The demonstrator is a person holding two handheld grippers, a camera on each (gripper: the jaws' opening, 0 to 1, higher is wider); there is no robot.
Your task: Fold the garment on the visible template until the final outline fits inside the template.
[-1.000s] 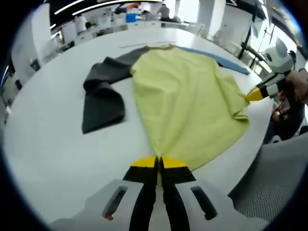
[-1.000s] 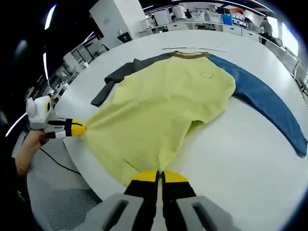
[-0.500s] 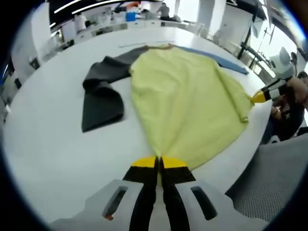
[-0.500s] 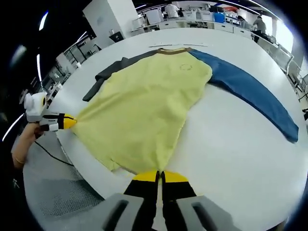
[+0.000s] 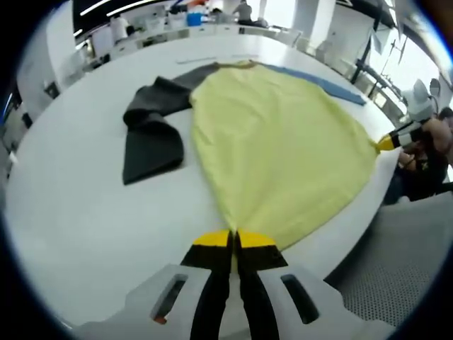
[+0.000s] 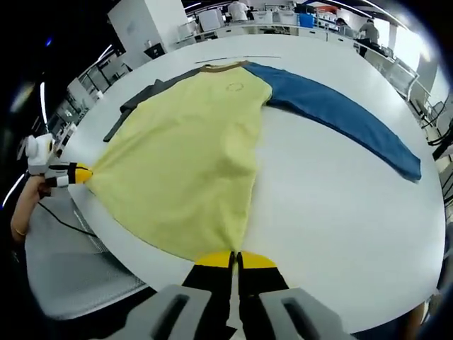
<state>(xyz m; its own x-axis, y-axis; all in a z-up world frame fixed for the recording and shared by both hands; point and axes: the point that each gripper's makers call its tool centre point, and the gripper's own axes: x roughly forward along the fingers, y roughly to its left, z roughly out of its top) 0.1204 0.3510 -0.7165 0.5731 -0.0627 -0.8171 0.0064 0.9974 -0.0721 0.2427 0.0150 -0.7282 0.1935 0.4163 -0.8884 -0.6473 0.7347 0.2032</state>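
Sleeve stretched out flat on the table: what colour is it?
Blue; the sleeve shows best in the right gripper view.

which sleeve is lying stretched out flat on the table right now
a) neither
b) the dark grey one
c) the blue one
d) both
c) In the right gripper view the blue sleeve runs out straight and flat from the yellow body, while in the left gripper view the grey sleeve lies bent and bunched beside it.
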